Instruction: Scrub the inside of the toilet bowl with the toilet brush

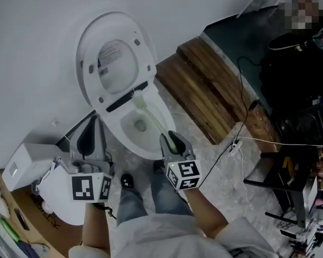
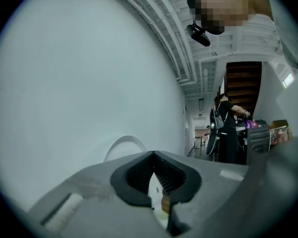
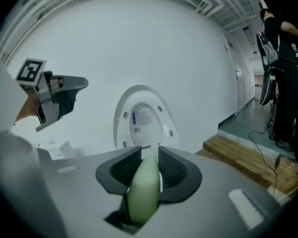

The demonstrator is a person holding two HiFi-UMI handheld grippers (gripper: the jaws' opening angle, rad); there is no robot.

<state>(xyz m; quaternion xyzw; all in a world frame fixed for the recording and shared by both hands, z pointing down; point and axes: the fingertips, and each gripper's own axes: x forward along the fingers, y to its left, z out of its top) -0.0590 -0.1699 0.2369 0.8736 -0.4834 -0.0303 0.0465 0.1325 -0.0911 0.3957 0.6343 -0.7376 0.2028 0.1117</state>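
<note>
Room: I am seeing the toilet bowl [image 1: 126,140] hemmed by the wall [image 1: 43,36] at upper left and the wooden platform [image 1: 215,95] at right.
Brush: the toilet brush [image 1: 153,117] is slanting from lower centre up-left, with its head in the bowl.
Right gripper [image 1: 172,141]: clamping the brush's handle.
Left gripper [image 1: 89,138]: 2 jaws meeting, gripping nothing, left of the bowl.

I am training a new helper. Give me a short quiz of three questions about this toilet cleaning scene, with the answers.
1. True or false: the toilet seat is raised.
2. Which claw grips the toilet brush?
3. Fill in: the brush reaches into the toilet ____.
Key: 1 true; 2 the right claw; 3 bowl.
</note>
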